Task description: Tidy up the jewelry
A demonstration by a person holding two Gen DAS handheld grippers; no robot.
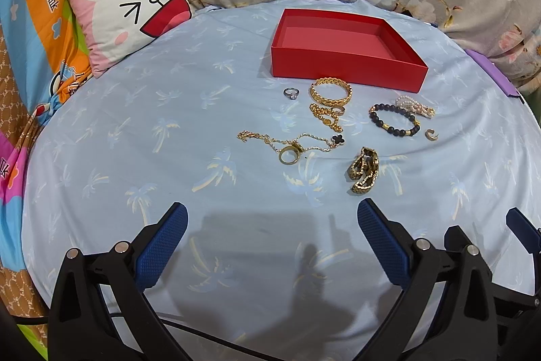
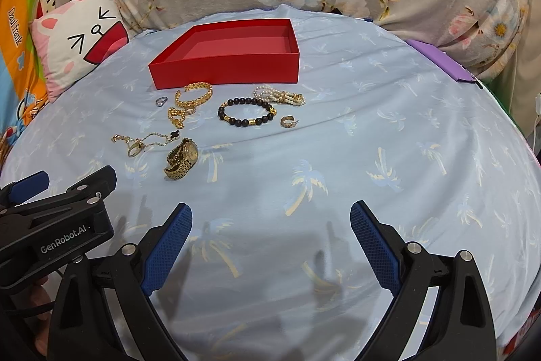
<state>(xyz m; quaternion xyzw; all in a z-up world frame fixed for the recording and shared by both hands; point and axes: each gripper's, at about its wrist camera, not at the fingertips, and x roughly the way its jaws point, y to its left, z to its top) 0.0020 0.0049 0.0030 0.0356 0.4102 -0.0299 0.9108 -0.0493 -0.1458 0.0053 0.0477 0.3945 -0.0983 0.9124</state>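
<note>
While every piece still lies loose on the palm-print sheet (image 2: 372,131), the gold watch (image 2: 181,159) sits nearest the tools, curled on its side at the front of the scatter, with its band running roughly front to back. It lies ahead and to the right of the left gripper (image 1: 272,234), ahead and to the left of the right gripper (image 2: 270,235); judging by both views, the left one is slightly the closer. Behind the watch lie a gold ring (image 1: 288,155) on a thin chain (image 1: 270,139), a black bead bracelet (image 2: 247,114), a pearl strand (image 2: 280,95), a small hoop earring (image 2: 288,121), a gold link bracelet (image 1: 330,91) and a silver ring (image 1: 291,93). Farther back, toward the sheet's far edge, stands the red box (image 1: 345,63), open and holding nothing, its long front wall facing the jewelry. Both grippers hover above the sheet's near edge with fingers spread wide, gripping nothing. A cartoon pillow (image 1: 128,19) rests at the far left corner.
</note>
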